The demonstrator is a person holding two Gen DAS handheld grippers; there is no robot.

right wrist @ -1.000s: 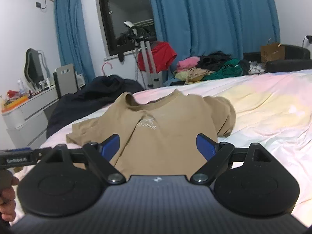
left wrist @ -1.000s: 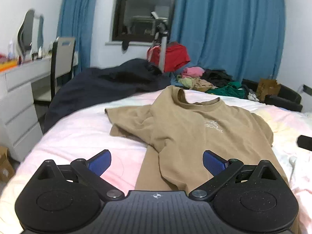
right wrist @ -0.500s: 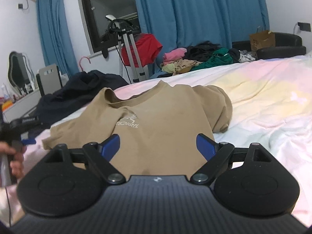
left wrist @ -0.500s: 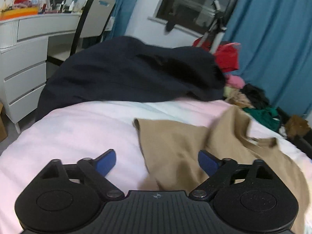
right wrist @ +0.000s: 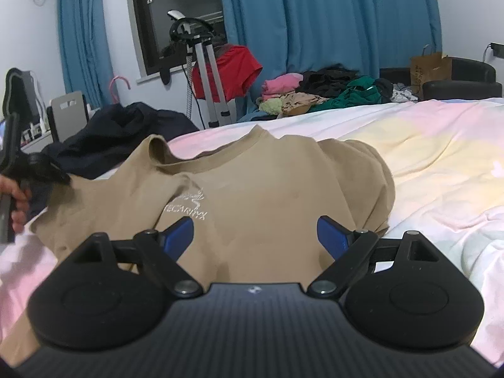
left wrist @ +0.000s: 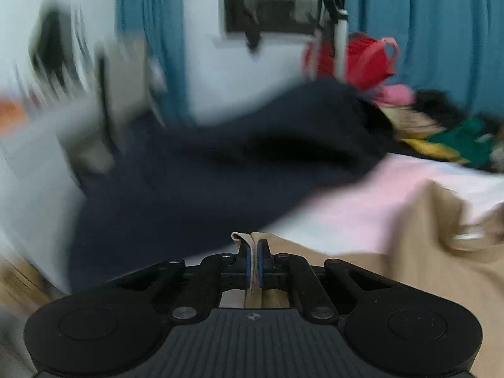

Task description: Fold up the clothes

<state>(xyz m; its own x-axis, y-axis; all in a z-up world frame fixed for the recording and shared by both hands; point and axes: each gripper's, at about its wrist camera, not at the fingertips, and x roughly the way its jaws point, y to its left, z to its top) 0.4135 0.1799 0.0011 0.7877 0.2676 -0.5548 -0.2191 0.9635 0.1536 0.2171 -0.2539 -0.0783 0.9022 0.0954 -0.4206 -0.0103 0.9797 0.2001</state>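
A tan t-shirt (right wrist: 267,195) with a white chest logo lies face up and rumpled on the pink and white bed (right wrist: 441,163). My left gripper (left wrist: 254,252) is shut on the edge of the tan t-shirt's (left wrist: 409,252) left sleeve; a fold of cloth sticks out between its blue pads. It also shows at the far left of the right wrist view (right wrist: 47,170), held by a hand. My right gripper (right wrist: 256,233) is open and empty, just above the shirt's lower body.
A dark navy garment (left wrist: 220,170) lies heaped on the bed's far left corner. A pile of clothes (right wrist: 321,91) sits beyond the bed's far edge, next to a stand with a red garment (right wrist: 230,72). A white dresser and chair (right wrist: 67,113) stand at the left.
My left gripper has moved left and forward to the shirt's sleeve and shut on its edge; its view is blurred by motion. My right gripper has stayed open over the shirt.
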